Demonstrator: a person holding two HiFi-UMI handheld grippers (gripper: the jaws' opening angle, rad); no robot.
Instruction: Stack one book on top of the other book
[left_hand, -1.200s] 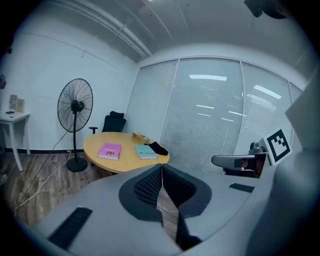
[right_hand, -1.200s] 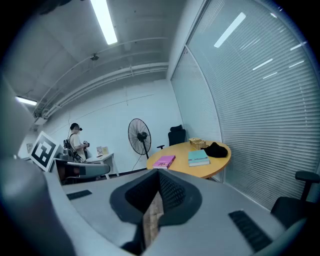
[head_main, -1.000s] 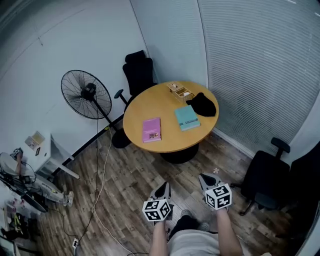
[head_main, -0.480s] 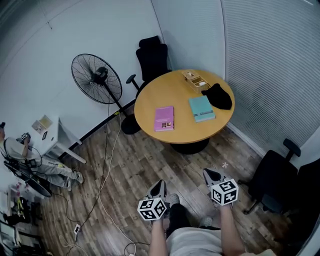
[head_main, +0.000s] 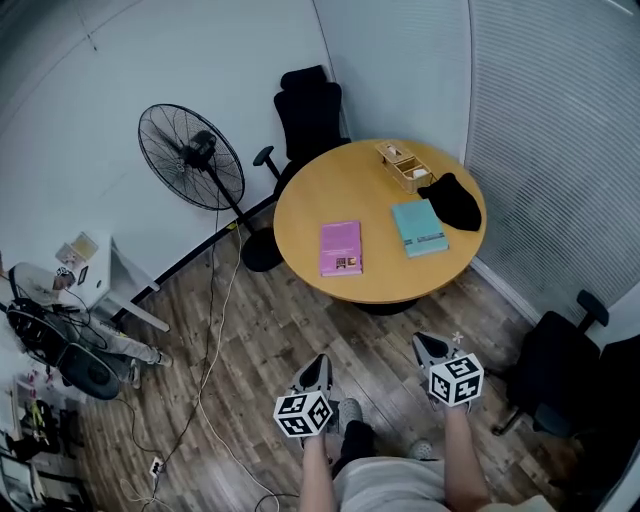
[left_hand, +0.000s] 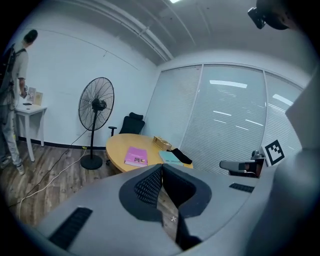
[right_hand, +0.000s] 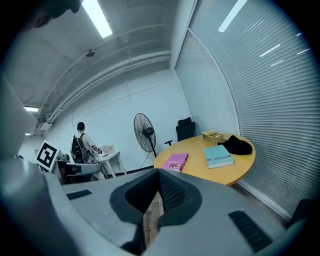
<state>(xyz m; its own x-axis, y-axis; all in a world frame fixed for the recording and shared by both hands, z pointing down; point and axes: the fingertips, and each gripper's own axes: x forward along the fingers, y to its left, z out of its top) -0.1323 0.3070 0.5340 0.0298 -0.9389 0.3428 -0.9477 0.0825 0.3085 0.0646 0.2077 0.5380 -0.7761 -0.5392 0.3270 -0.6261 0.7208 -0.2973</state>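
Head view: pink book (head_main: 341, 248) and teal book (head_main: 420, 228) lie apart mid-frame on the round table (head_main: 310, 200), and sliding the teal one carelessly could drag the black cloth (head_main: 455, 200) beside it. Left gripper view: left gripper (left_hand: 161, 166) fingers pressed together, empty. Right gripper view: right gripper (right_hand: 157, 171) same, holding nothing.

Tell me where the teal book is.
In the head view the teal book lies flat on the right half of the round table, with the pink book to its left and the black cloth by its upper right corner.
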